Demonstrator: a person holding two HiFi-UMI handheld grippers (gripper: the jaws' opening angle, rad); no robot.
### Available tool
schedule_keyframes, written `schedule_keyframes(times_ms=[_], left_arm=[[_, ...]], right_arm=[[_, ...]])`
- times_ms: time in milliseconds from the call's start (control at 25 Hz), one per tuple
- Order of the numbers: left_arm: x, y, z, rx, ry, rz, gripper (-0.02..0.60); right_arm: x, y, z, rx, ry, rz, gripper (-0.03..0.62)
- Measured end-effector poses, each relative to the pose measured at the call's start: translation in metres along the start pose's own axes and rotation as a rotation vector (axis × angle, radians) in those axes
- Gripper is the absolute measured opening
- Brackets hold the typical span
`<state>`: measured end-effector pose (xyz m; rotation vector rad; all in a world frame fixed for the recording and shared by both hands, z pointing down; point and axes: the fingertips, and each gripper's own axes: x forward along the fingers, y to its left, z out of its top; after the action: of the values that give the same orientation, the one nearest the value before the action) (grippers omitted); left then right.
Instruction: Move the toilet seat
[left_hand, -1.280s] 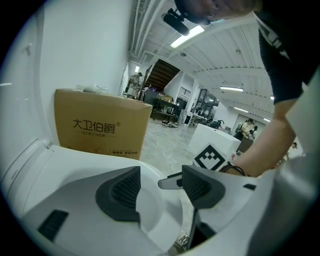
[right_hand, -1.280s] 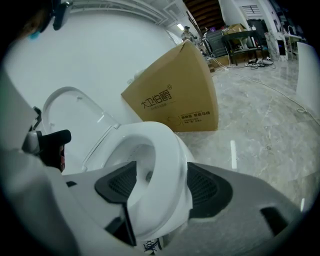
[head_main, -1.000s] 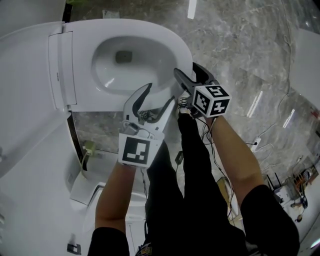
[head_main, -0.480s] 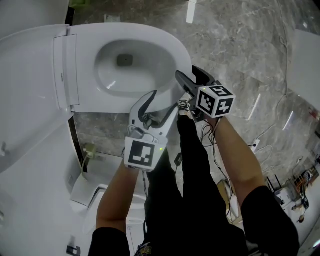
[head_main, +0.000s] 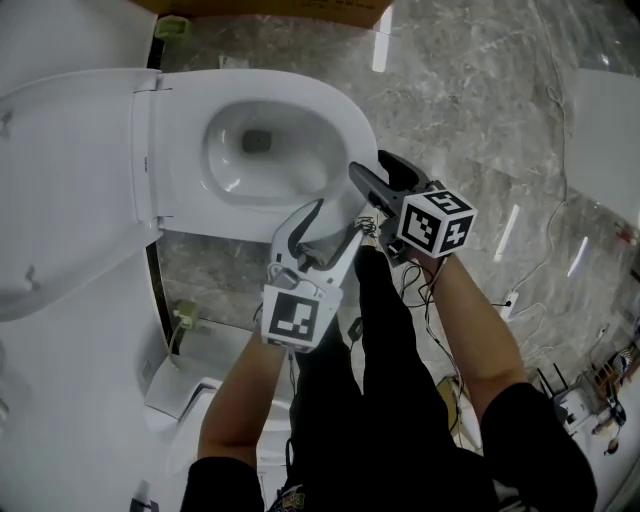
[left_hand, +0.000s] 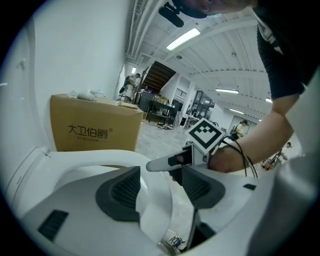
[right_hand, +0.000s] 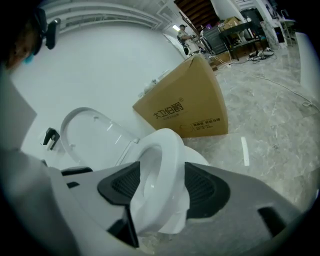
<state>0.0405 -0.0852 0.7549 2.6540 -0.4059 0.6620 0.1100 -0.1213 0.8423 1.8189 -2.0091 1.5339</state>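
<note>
The white toilet seat (head_main: 345, 120) lies down on the bowl, and the lid (head_main: 70, 170) is swung open to the left. My right gripper (head_main: 368, 162) is at the front of the rim. In the right gripper view the seat (right_hand: 165, 160) fills the space between its jaws (right_hand: 160, 189), with no gap showing at either pad. My left gripper (head_main: 338, 216) straddles the same rim just beside it. In the left gripper view the seat's edge (left_hand: 157, 200) runs between the jaws (left_hand: 160, 187), with floor showing at the right pad.
A brown cardboard box (right_hand: 190, 107) stands on the marble floor behind the toilet. White fixtures (head_main: 60, 360) fill the left side. Cables and a plug (head_main: 510, 292) lie on the floor to the right. The person's black-clad legs (head_main: 400, 400) stand right at the bowl's front.
The view has drifted, so the toilet sits further right in the frame. Both grippers stay at the front rim, the left one edging closer to the right. The seat has not moved.
</note>
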Motion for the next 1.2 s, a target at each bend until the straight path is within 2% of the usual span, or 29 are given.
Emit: schedule_keyframes(times_ms=[240,520,800,960,1200], left_arm=[[-0.018,-0.015,0.018,0.016,-0.020,0.005,0.243],[-0.045,-0.017,0.039,0.022,-0.037,0.046,0.243],[-0.071,-0.004,0.047,0.052,-0.055,0.136,0.244],[-0.089,0.003,0.057,0.037,-0.061,0.190,0.242],[-0.112,0.019,0.071,-0.012,-0.079,0.292,0.242]], right_arm=[[-0.023,0.043,0.028,-0.017,-0.041,0.065,0.278],[-0.044,0.096,0.057,-0.048,-0.074,0.127,0.273],[-0.055,0.156,0.084,-0.123,-0.080,0.207,0.268],[-0.059,0.186,0.095,-0.173,-0.074,0.237,0.255],[-0.059,0.222,0.103,-0.244,-0.034,0.286,0.275]])
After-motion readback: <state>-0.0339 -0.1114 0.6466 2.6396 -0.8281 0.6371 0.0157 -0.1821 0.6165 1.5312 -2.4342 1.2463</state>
